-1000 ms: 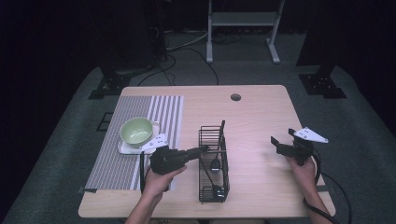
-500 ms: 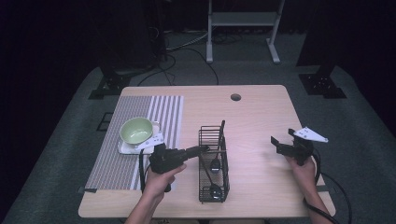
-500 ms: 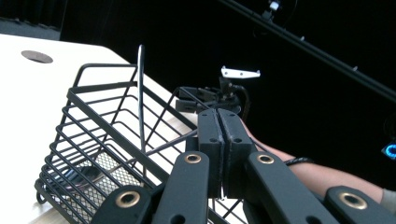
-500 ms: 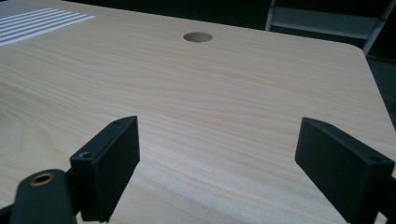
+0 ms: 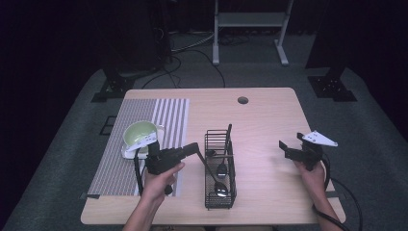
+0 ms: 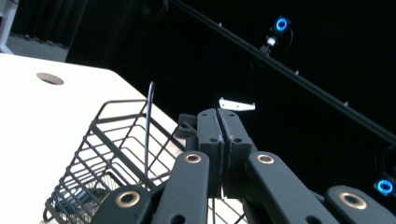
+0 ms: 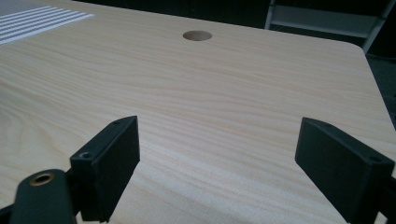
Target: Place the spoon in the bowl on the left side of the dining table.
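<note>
Wire basket [image 6: 109, 158] cut off at lower edge in left gripper view, utensils [image 5: 221, 178] inside too small to be identified, plate [image 5: 131, 153] largely hidden beneath bowl [image 5: 138, 133]

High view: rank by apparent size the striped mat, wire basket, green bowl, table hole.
1. Grey-and-white striped cloth mat
2. Black wire basket
3. Pale green round bowl
4. Small round hole in the wooden tabletop

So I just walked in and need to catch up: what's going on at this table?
A person holds a gripper in each hand at a wooden table. The left gripper, jaws shut with nothing visible between them, reaches over a black wire basket that has dark utensils in it. The right gripper is open above bare tabletop, apart from everything. A green bowl sits on a striped mat beside the left hand.
</note>
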